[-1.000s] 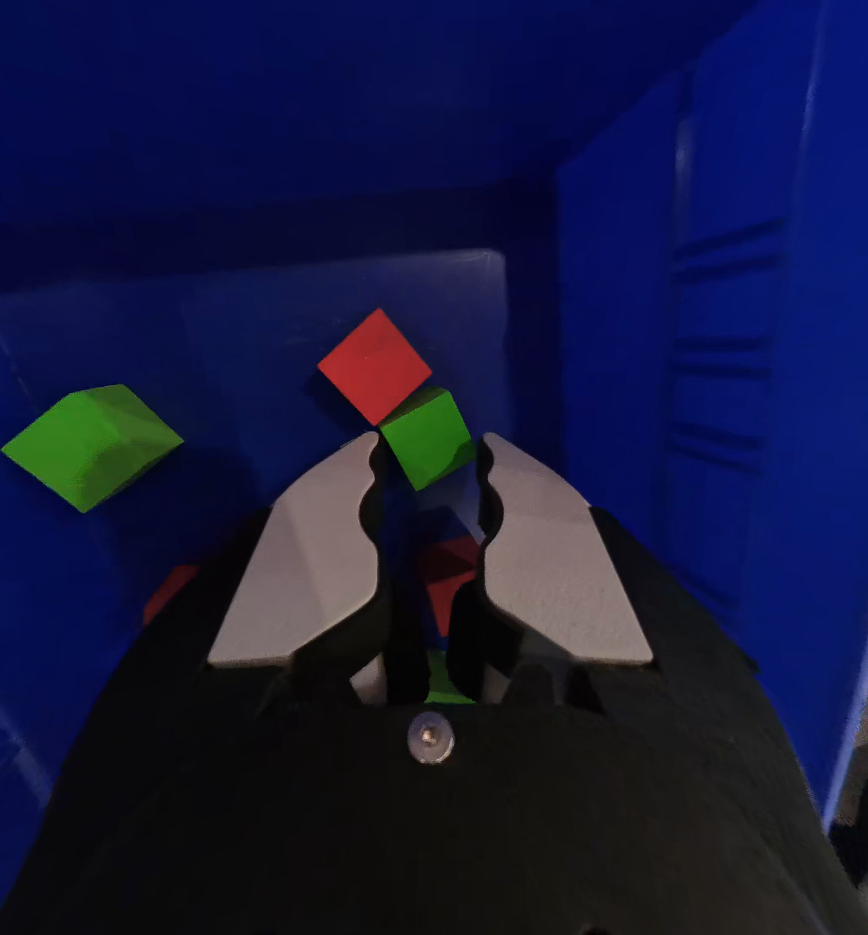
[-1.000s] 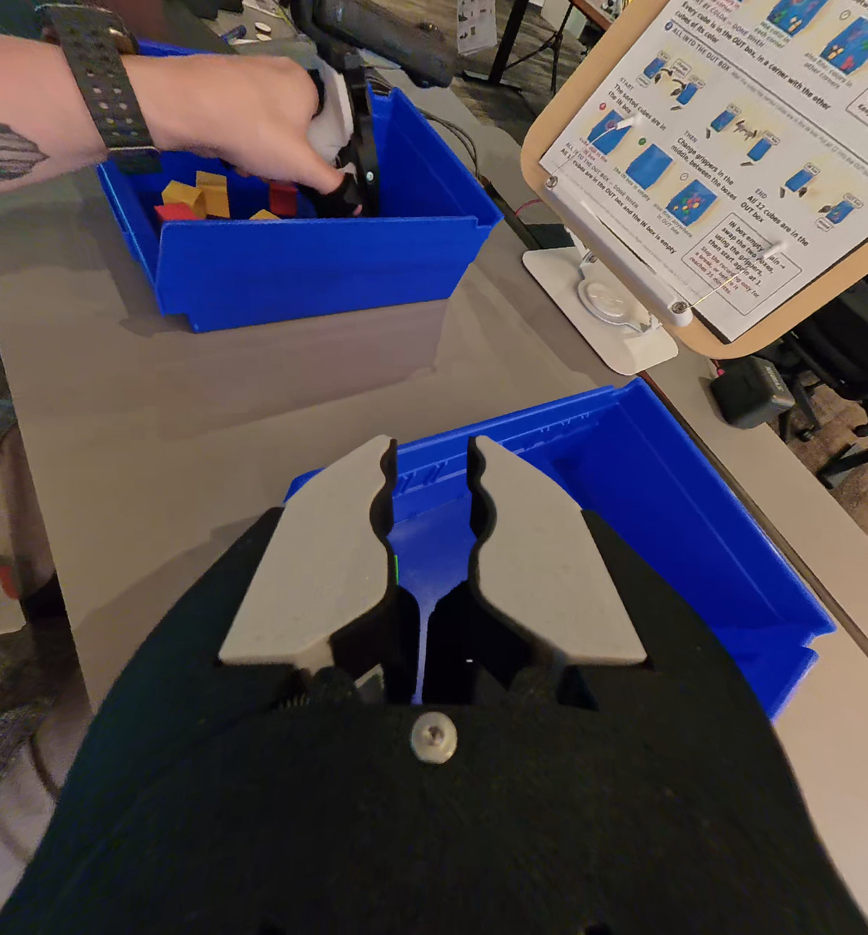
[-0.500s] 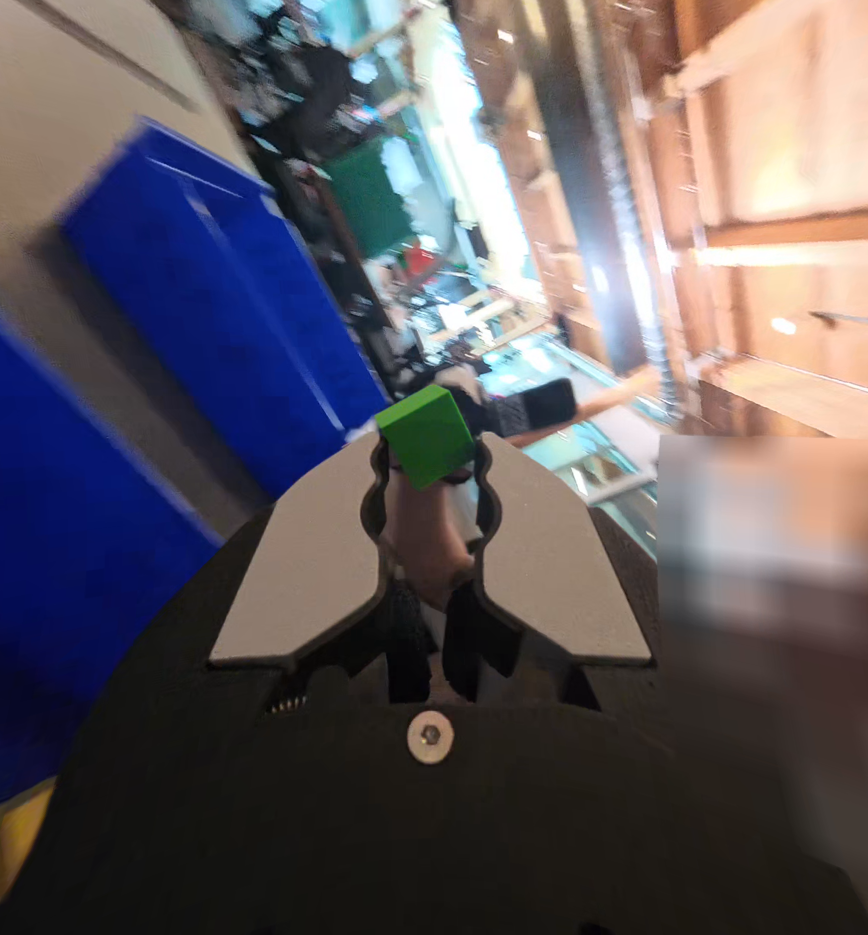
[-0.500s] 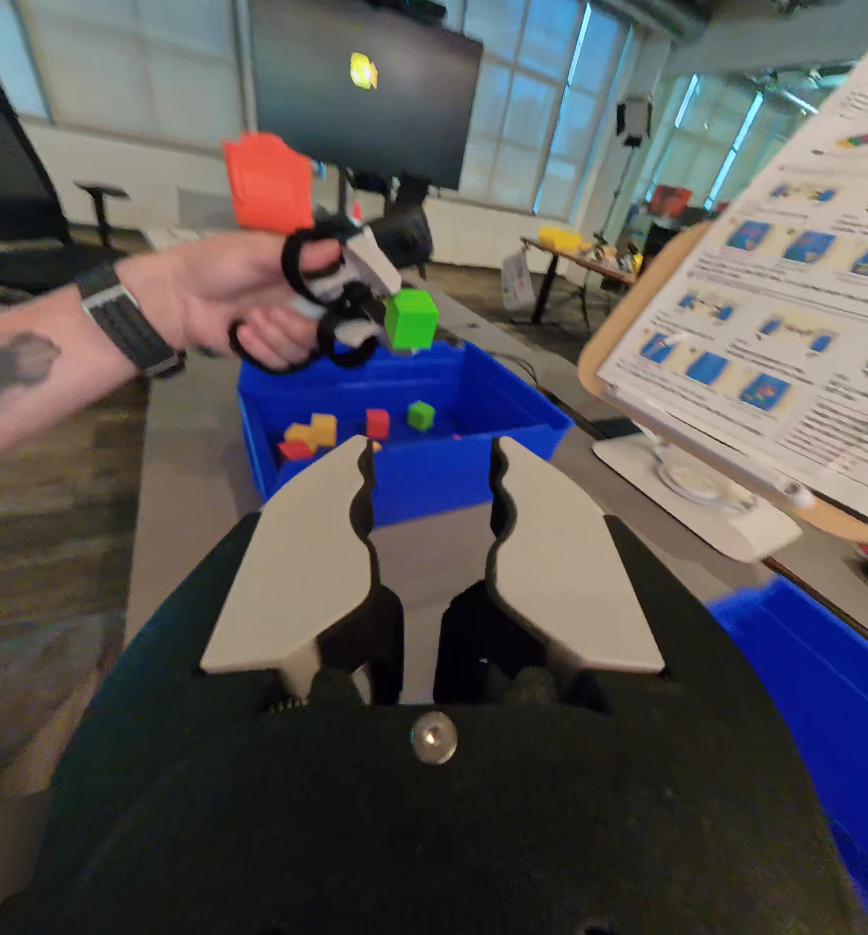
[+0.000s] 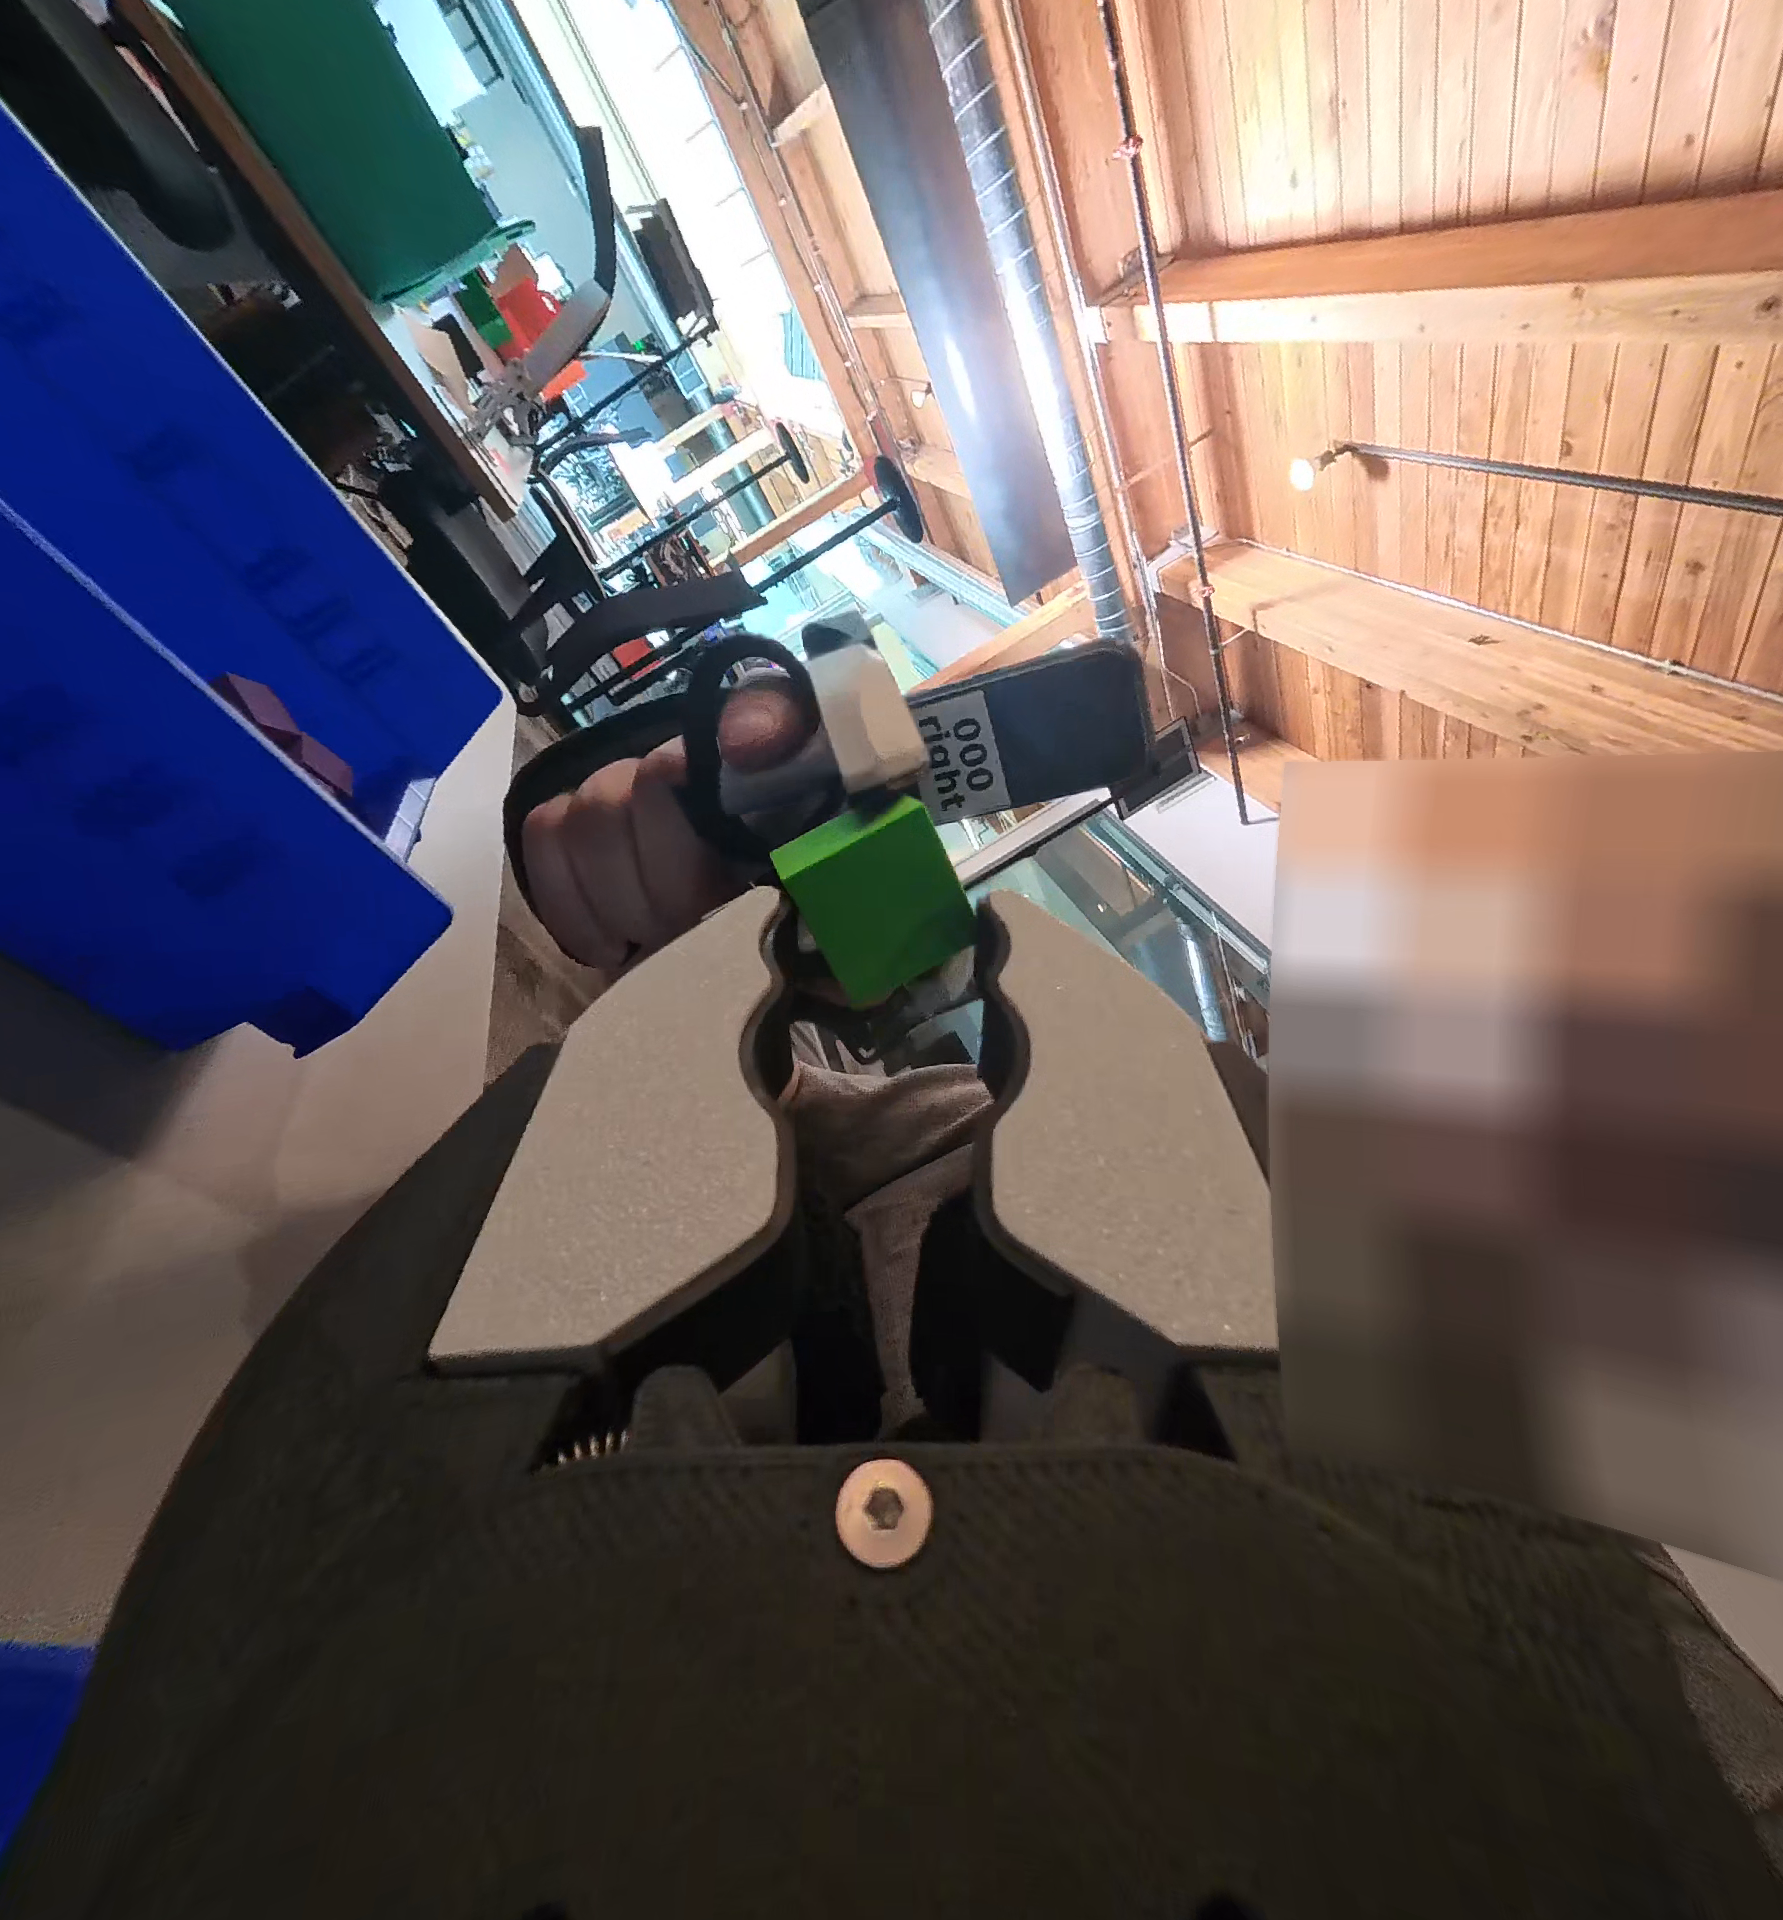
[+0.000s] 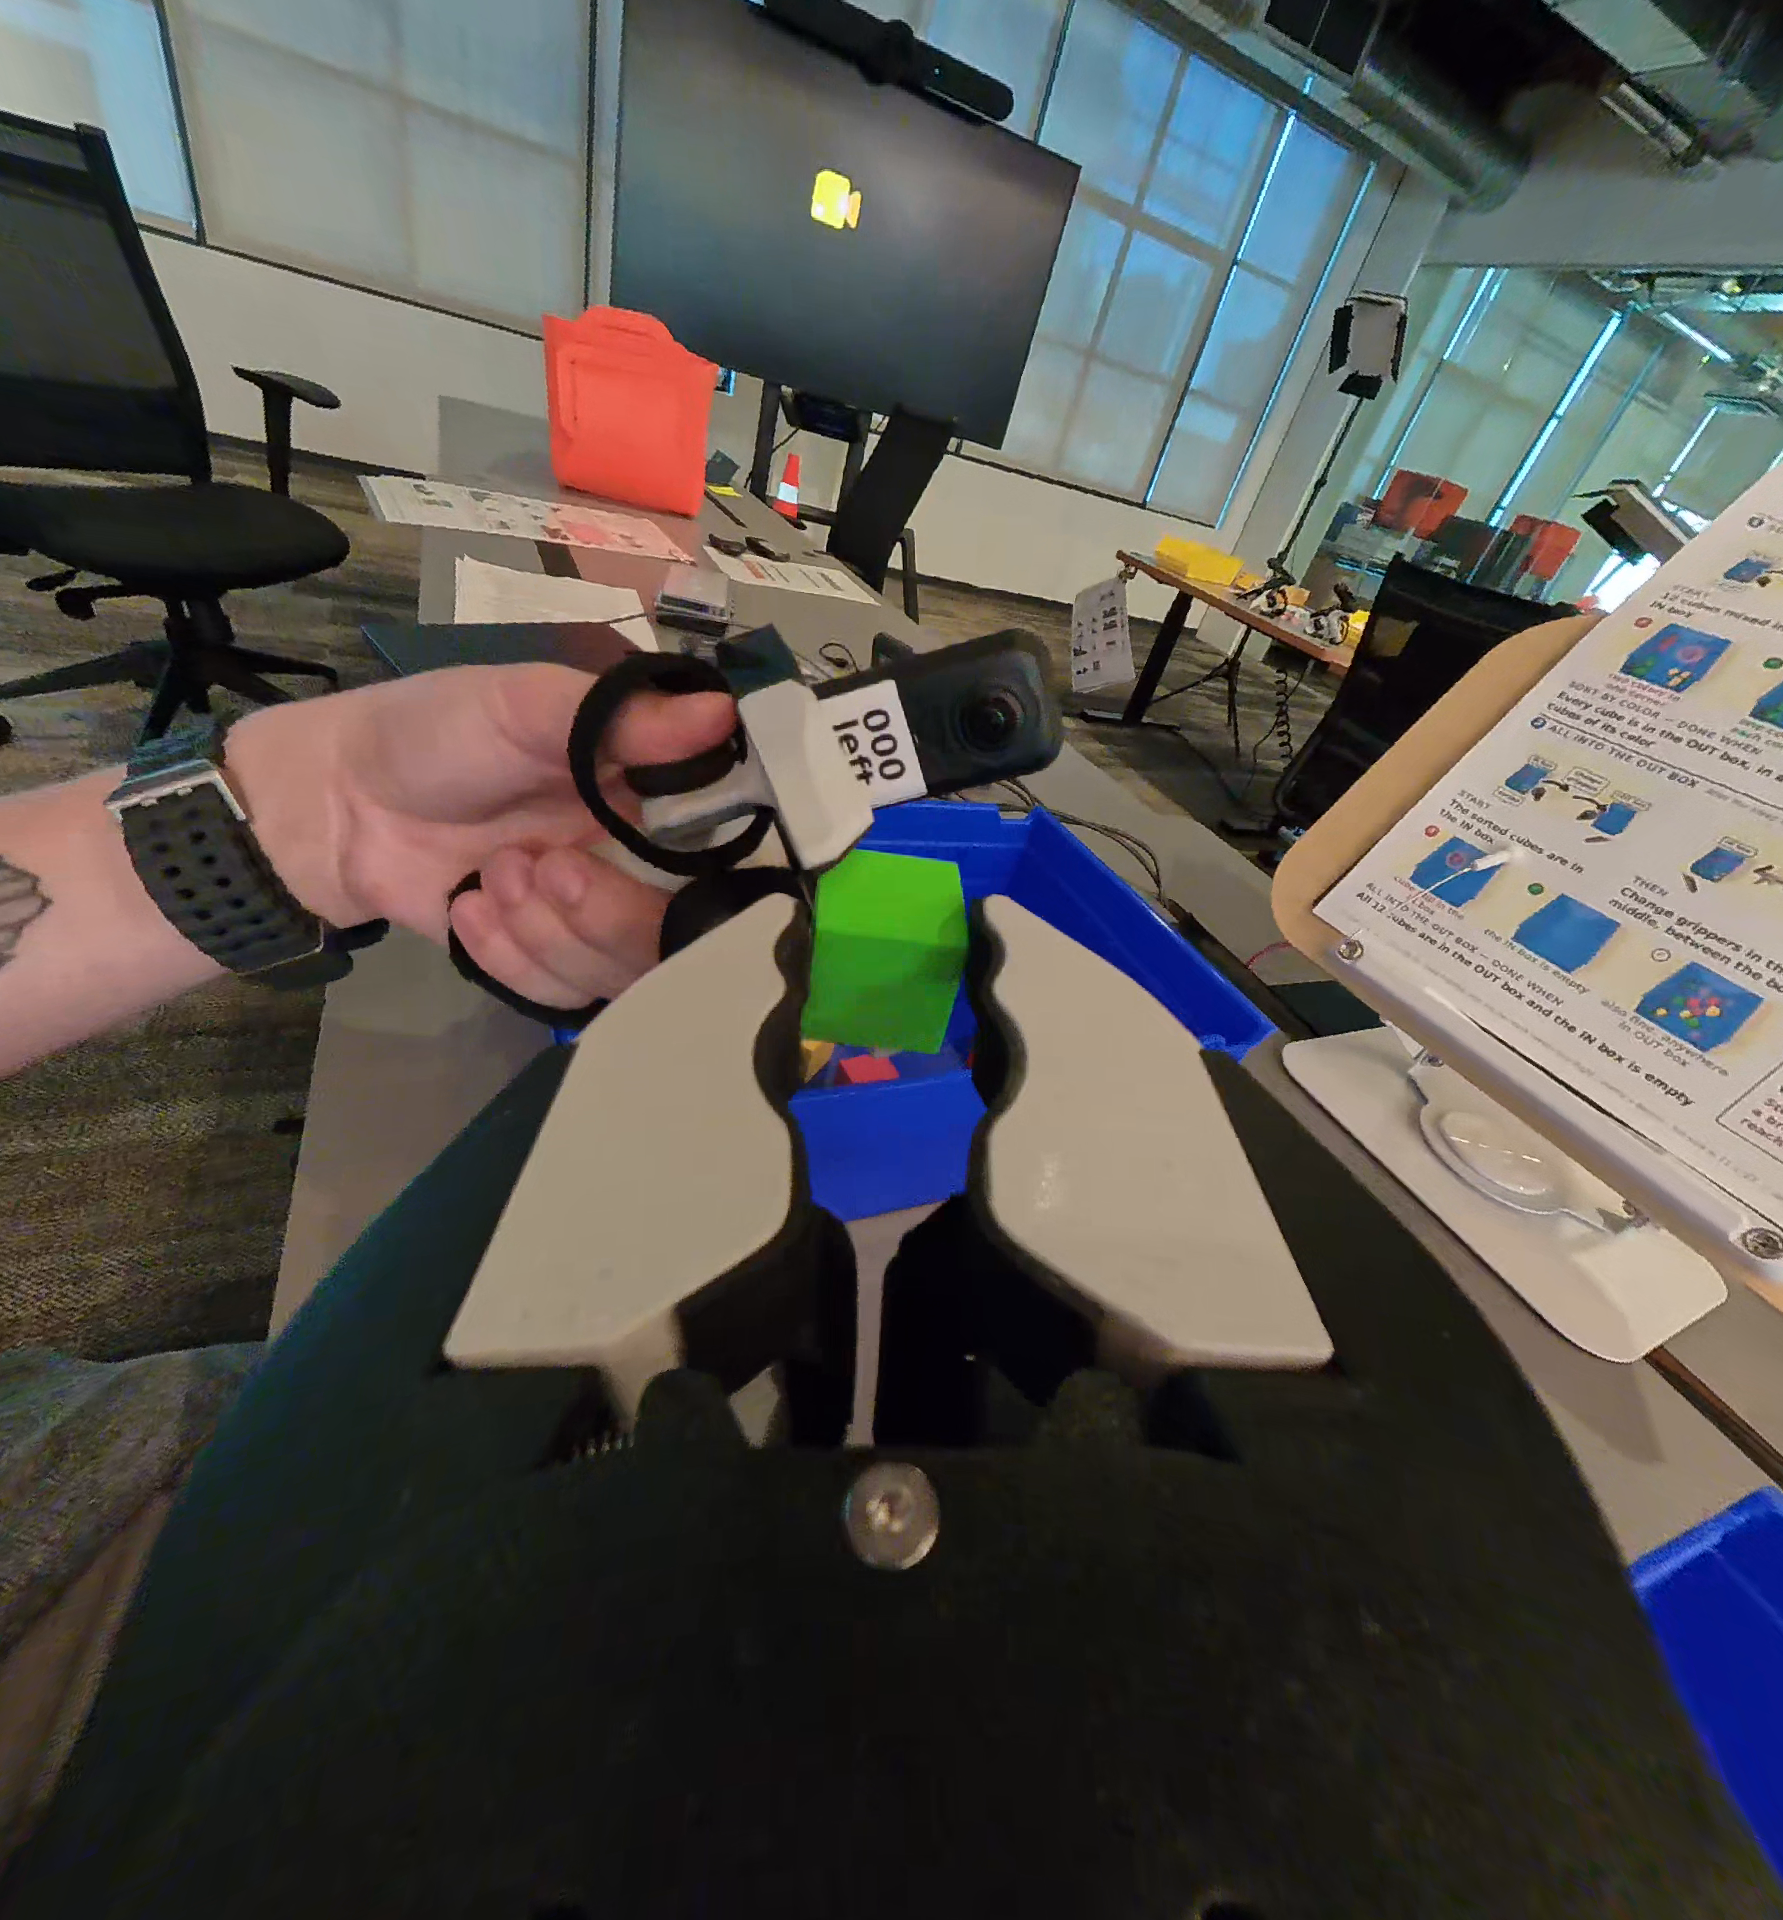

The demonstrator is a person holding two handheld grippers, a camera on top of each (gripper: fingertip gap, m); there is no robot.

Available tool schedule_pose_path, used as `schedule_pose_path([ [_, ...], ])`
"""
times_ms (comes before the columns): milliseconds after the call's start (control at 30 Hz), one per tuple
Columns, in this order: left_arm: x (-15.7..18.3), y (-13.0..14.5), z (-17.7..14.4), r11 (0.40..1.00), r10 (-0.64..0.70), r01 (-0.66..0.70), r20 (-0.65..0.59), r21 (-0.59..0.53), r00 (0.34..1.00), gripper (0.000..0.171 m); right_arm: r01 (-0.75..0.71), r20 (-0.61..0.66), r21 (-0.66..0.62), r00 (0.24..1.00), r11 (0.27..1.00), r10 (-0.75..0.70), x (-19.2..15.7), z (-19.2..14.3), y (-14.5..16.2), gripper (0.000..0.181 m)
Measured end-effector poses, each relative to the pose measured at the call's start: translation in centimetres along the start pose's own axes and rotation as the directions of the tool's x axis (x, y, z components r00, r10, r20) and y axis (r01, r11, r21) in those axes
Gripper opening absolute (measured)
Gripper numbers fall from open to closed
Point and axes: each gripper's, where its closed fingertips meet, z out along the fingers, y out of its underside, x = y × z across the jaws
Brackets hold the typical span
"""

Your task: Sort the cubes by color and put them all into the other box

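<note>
Cube (image 6: 885,951): bright green, plain.
Left tongs (image 5: 879,940): light grey fingers (image 5: 658,1122), black body.
Right tongs (image 6: 885,935): light grey fingers (image 6: 658,1132), black body.
Bin (image 6: 887,1153): deep blue, with small red, yellow and blue cubes inside.
Near bin (image 6: 1739,1652): blue.
Bins (image 5: 139,623): blue, one with dark purple blocks.
Table (image 6: 388,1049): grey.
Watch strap (image 6: 212,883): black, perforated.
Bag (image 6: 627,410): orange-red.
Screen (image 6: 835,208): black, yellow icon.
Chair (image 6: 87,447): black.
Instruction board (image 6: 1635,904): white sheet with blue pictures, tan wooden edge.
Ceiling (image 5: 1489,312): warm brown planks.
</note>
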Motion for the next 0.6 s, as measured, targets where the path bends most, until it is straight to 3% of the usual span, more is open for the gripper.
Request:
schedule_pose_path([
  [133, 0.1, -0.1, 0.2, 0.999, 0.034, -0.034, 0.018, 0.002, 0.999, 0.033, -0.005, 0.005, -0.011, 1.000, 1.000, 0.005, 0.1, -0.3, 0.0, 0.028],
  [233, 0.5, -0.4, 0.3, 0.997, 0.075, -0.076, 0.042, 0.026, 0.996, 0.047, 0.010, 0.002, -0.020, 1.000, 1.000, -0.010, 0.5, -1.1, 0.0, 0.028],
  [333, 0.3, -0.8, -0.6, 0.987, 0.144, -0.155, 0.187, 0.047, 0.972, 0.058, 0.036, -0.038, -0.109, 0.998, 0.993, -0.040, 2.4, -3.6, 1.4, 0.028],
  [400, -0.3, -1.2, -2.2, 0.969, 0.215, -0.246, 0.363, 0.039, 0.906, 0.061, 0.002, -0.072, -0.205, 0.997, 0.979, -0.017, 4.4, -6.2, 3.4, 0.028],
  [500, -0.7, -2.0, -5.2, 0.921, 0.308, -0.390, 0.610, 0.002, 0.730, 0.061, -0.124, -0.146, -0.351, 0.986, 0.928, 0.077, 7.1, -10.0, 7.8, 0.028],
  [600, 0.1, -2.3, -6.8, 0.881, 0.350, -0.472, 0.694, -0.016, 0.629, 0.060, -0.248, -0.211, -0.435, 0.963, 0.866, 0.169, 8.4, -12.0, 12.2, 0.027],
])
